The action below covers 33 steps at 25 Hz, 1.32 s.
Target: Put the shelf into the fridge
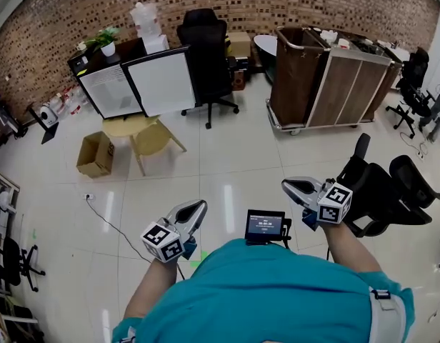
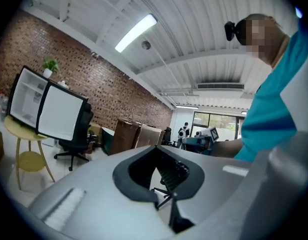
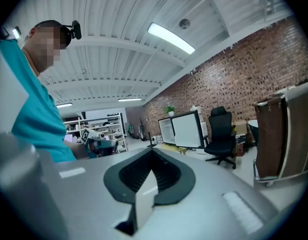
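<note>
Far left on the floor is a cardboard box (image 1: pixel 96 154). Just beside it a mini fridge (image 1: pixel 109 90) stands on a small round yellow table (image 1: pixel 134 127) against the brick wall, with its white door (image 1: pixel 163 83) swung open and a potted plant (image 1: pixel 106 41) on top. A black office chair (image 1: pixel 206 56) is right of the door, and a wooden cart (image 1: pixel 327 81) stands farther right.

Near the person's body, well apart from the fridge, the left hand-held gripper (image 1: pixel 201 204) (image 2: pixel 155 147) has its jaw tips together and nothing between them. A small screen (image 1: pixel 265 225) sits at the chest. The right hand-held gripper (image 1: pixel 286 184) (image 3: pixel 153 150) is likewise closed and empty.
</note>
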Tool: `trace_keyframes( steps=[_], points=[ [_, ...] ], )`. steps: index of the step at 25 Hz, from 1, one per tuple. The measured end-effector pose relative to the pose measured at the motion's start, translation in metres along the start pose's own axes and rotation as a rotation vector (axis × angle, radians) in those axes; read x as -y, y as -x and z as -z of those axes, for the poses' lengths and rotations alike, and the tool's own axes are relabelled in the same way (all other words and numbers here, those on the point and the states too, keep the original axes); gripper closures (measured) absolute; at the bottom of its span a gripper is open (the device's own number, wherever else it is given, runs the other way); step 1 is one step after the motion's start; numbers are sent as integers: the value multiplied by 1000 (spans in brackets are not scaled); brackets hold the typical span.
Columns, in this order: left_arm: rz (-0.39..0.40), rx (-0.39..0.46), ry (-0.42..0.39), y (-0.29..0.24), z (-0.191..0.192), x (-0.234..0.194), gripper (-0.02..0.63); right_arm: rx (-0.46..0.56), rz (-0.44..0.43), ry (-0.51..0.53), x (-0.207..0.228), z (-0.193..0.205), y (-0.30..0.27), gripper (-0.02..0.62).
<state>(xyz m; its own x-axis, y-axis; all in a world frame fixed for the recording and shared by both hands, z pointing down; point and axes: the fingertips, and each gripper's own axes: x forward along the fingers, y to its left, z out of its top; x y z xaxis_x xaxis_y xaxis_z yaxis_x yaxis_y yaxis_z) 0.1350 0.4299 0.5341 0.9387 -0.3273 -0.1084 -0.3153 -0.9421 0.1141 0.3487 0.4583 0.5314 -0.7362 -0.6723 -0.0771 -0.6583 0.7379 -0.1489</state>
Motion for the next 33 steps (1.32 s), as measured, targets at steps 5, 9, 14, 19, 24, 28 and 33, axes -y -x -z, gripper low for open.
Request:
trace_keyframes(
  steps=[5,9,14,19,24,28,33],
  points=[
    [-16,-12,-125,-52,3,45,603,47,4,-13,16,-13,62,595],
    [10,-6,-63,-101,15,70,604,44,16,0,38,-16,111,595],
    [25,-19,-44,-132,19,93,603,59,36,-5,53,-14,145,595],
    [18,-25,-43,-120,17,91,603,48,34,5,43,-17,147,595],
    [14,-20,-22,-114,15,81,603,41,31,14,39,-16,139,595],
    [26,-20,-17,-113,16,70,603,35,39,15,44,-13,126,595],
    [35,-26,-18,-105,21,61,603,31,38,18,42,-9,115,595]
  ],
)
